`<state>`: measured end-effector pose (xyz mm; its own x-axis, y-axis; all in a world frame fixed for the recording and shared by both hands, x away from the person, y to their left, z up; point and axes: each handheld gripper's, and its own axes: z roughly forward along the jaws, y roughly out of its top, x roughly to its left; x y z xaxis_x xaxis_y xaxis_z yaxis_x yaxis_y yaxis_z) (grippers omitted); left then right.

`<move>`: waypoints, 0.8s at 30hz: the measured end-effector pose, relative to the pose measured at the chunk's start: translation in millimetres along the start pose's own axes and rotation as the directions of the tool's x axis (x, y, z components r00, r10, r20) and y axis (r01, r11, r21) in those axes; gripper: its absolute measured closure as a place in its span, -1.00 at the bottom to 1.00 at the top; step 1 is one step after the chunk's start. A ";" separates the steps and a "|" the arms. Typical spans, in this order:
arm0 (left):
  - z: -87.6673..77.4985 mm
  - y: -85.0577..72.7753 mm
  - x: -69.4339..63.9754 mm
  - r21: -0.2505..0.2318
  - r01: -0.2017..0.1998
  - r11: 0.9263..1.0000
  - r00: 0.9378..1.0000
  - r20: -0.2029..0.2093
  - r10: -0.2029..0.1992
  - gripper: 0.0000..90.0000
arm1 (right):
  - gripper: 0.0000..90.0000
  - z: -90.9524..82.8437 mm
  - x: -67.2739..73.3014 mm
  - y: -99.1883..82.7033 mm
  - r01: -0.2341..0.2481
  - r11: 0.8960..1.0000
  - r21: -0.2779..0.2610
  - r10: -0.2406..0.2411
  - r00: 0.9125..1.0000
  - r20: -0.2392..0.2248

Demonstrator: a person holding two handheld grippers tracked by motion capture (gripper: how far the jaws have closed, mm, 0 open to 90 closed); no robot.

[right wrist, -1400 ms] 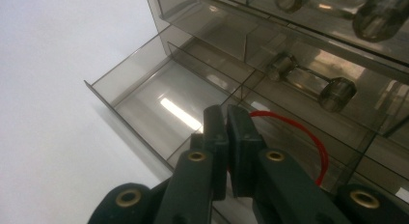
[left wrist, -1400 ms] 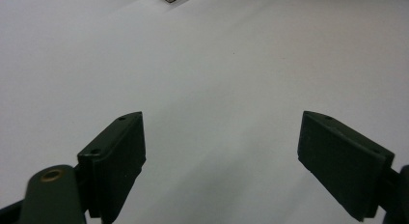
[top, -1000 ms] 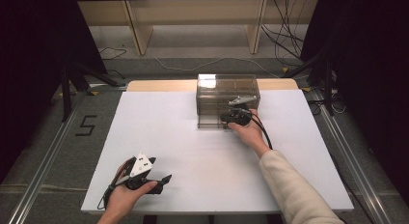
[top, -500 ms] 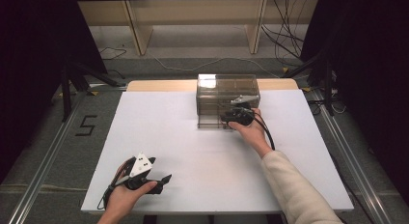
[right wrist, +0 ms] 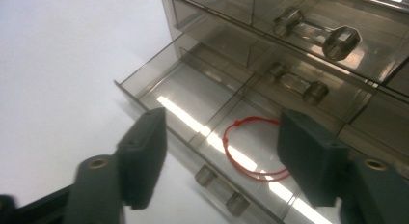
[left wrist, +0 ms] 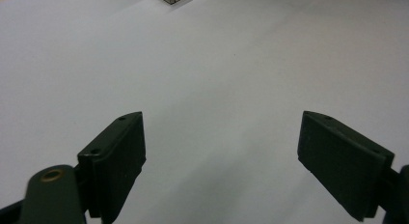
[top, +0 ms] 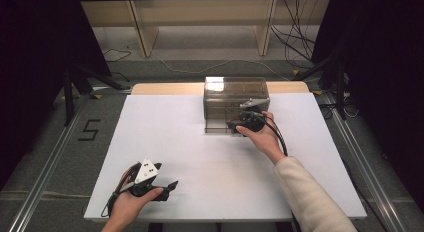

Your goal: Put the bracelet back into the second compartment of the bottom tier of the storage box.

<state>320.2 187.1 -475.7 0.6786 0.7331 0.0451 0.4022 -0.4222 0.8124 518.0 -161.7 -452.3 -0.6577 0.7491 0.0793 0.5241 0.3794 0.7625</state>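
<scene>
The right hand-held gripper (right wrist: 219, 156) hung just over the bottom drawer (right wrist: 193, 96) of a small see-through drawer box (top: 235, 94), which stood on the white tabletop (top: 200, 142) at about twelve o'clock from where the person sat. That drawer was pulled out. A thin red string loop (right wrist: 251, 149) lay flat on the drawer floor, in the part past the little dividing wall, right under the gap between the jaws. The jaws had just been opening, and now they stood wide apart and let go, with nothing pinched between them. So I thought the loop was already dropped in, and what was left was to lift away and push the drawer shut by its two small knobs (right wrist: 219, 190). The two drawers above it were closed, and their round handles (right wrist: 313, 33) stuck out near the gripper, so going straight up looked safer than swinging sideways. The low front wall of the open drawer sat just under the jaws too. The left hand-held gripper (top: 167, 188) rested down at seven o'clock, close to the near edge of the tabletop, well apart from the box. Its jaws were spread wide with nothing in them. Between the two hands the tabletop was bare, so there was lots of room to move.
</scene>
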 end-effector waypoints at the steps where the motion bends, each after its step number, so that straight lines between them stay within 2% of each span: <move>1: 0.1 -0.1 0.2 0.000 0.002 1.000 1.000 0.000 -0.002 -0.62 | -0.28 -1.1 0.5 0.1 0.007 1.000 0.003 -0.007 1.000 0.002; 11: 0.4 -0.4 0.4 0.005 0.002 1.000 1.000 -0.002 -0.002 -0.62 | -0.55 -19.3 4.7 -3.5 0.038 0.999 0.009 -0.038 0.999 -0.006; 18: 0.8 -0.5 0.4 0.005 0.003 1.000 1.000 -0.005 -0.003 -0.63 | -0.63 -33.2 0.6 -11.0 0.033 0.999 -0.001 -0.033 0.999 -0.014; 24: -0.4 -0.3 0.7 -0.001 0.003 1.000 1.000 -0.012 -0.003 -0.64 | -0.63 -39.4 -2.6 -18.2 0.028 0.999 0.021 -0.028 0.999 -0.015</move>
<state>320.3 188.0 -475.7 0.6699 0.7408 0.0493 0.4040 -0.4195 0.8129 488.8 -191.9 -441.1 -0.6803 0.7298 0.0676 0.5166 0.4120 0.7506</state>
